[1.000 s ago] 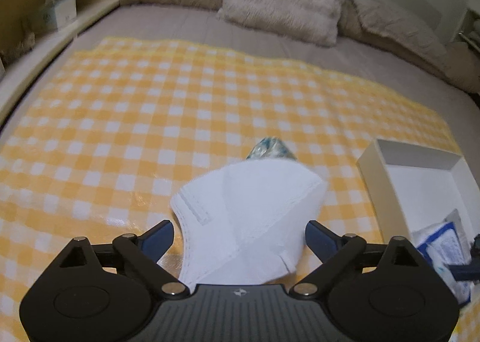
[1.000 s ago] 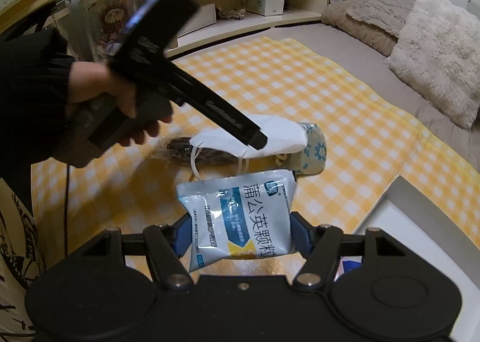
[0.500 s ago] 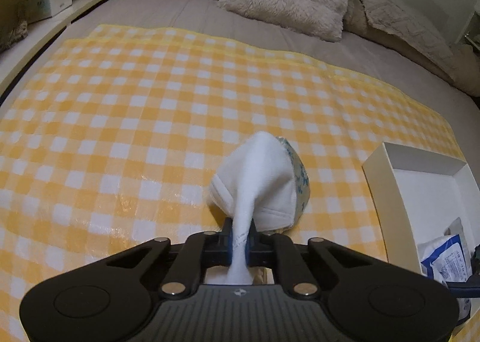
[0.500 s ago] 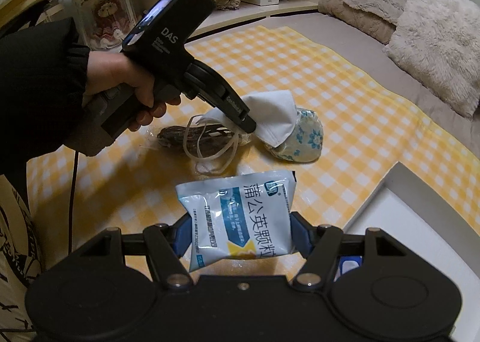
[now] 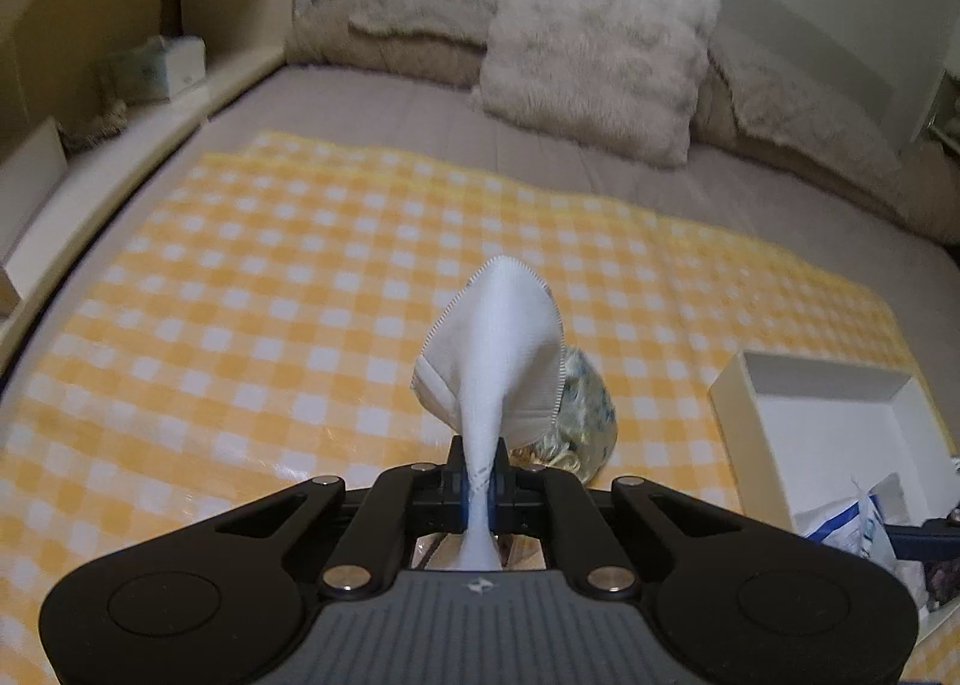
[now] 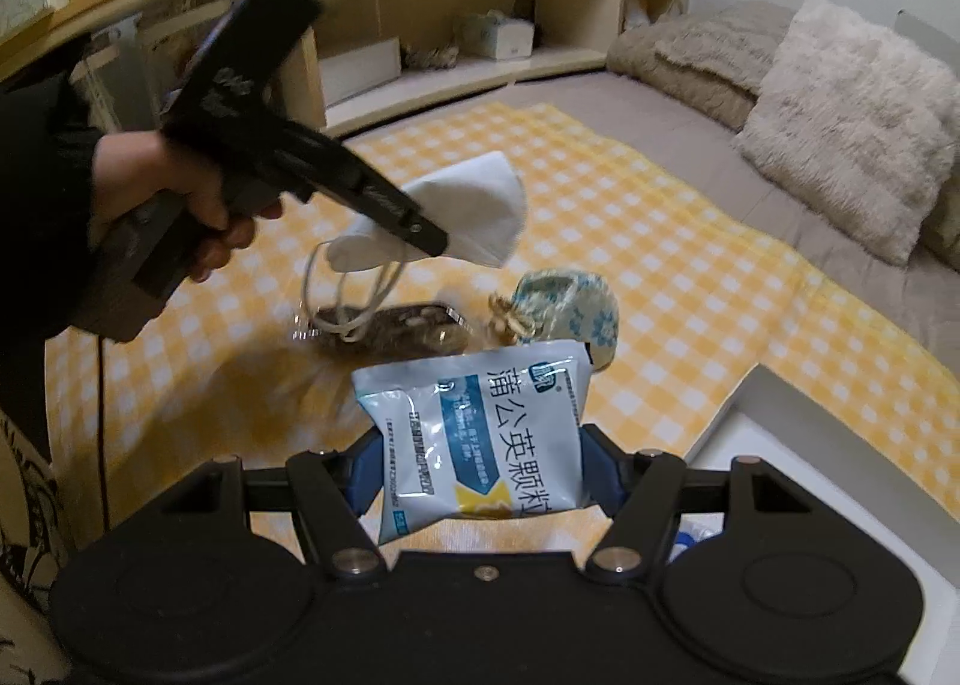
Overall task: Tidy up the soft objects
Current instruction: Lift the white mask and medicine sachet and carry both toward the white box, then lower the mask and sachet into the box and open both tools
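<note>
The left gripper (image 5: 478, 496), spread around the mask (image 5: 498, 349) a second ago, has now pinched it and raised it off the checked cloth (image 5: 240, 325), so the mask is ready to carry. The right gripper (image 6: 480, 478) still clamps the sachet (image 6: 480, 433). The white box (image 5: 780, 433) lies near right, its rim low; a floral pouch (image 6: 570, 313) and dark packet (image 6: 390, 328) sit below, and far left is open cloth.

white mask (image 5: 492, 349) pinched, hanging above cloth; blue-white sachet (image 6: 480, 439) upright, clamped; floral pouch (image 6: 564, 313) lying on cloth.
</note>
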A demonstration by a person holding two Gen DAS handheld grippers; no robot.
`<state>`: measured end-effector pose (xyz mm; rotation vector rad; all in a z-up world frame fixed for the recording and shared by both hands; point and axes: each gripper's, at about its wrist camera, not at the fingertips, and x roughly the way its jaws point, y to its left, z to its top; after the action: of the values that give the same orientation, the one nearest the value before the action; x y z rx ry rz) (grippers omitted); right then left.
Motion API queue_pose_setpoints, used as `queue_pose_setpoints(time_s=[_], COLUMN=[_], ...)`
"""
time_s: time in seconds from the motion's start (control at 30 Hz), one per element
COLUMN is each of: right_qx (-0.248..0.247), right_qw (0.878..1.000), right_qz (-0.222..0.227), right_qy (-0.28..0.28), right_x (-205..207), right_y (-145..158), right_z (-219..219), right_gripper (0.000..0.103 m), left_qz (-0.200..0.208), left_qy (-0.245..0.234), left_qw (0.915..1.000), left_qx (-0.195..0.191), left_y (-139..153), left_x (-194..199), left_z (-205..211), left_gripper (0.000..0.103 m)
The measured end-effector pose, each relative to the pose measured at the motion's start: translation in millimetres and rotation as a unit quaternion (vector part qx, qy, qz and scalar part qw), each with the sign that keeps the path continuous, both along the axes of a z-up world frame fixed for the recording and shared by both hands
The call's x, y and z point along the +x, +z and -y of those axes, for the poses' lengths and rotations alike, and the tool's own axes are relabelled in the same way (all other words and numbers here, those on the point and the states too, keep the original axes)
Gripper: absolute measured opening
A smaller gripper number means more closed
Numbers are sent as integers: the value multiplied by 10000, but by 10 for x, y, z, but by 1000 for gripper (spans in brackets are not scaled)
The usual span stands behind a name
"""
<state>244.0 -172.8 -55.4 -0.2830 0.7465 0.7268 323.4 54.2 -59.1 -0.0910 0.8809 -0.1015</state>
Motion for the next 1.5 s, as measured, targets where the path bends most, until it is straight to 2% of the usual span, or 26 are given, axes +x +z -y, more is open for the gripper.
queue_pose_setpoints(time_s=[0.23, 0.47, 0.77, 0.9, 1.13, 1.2, 1.37, 1.5], right_qx=[274, 570, 685, 683, 703, 721, 741, 685], right_qw=[9979, 9894, 9687, 9562, 9338, 9278, 9141, 9039], right_qz=[351, 631, 802, 799, 580, 507, 346, 276], right_qy=[-468, -1178, -2247, -2731, -3460, -3624, -3971, -4213], right_x=[-67, -86, -46, -21, 17, 37, 92, 142], right_y=[197, 379, 429, 395, 261, 213, 104, 24], right_z=[132, 464, 1062, 1359, 1802, 1918, 2134, 2277], right_gripper=[67, 67, 67, 67, 67, 67, 67, 67], left_qz=[677, 1289, 1655, 1761, 1914, 1977, 2073, 2058], left_qy=[22, -154, -636, -998, -1815, -2089, -2831, -3180], left_qw=[9976, 9913, 9839, 9793, 9629, 9548, 9284, 9140], left_qx=[-122, -207, -209, 64, 575, 754, 1220, 1453], left_y=[402, 681, 712, 650, 453, 381, 155, -31], left_x=[-288, -484, -479, -424, -340, -324, -286, -203], left_z=[13, 211, 689, 983, 1546, 1721, 2144, 2431], left_gripper=[5, 5, 5, 5, 5, 6, 6, 9])
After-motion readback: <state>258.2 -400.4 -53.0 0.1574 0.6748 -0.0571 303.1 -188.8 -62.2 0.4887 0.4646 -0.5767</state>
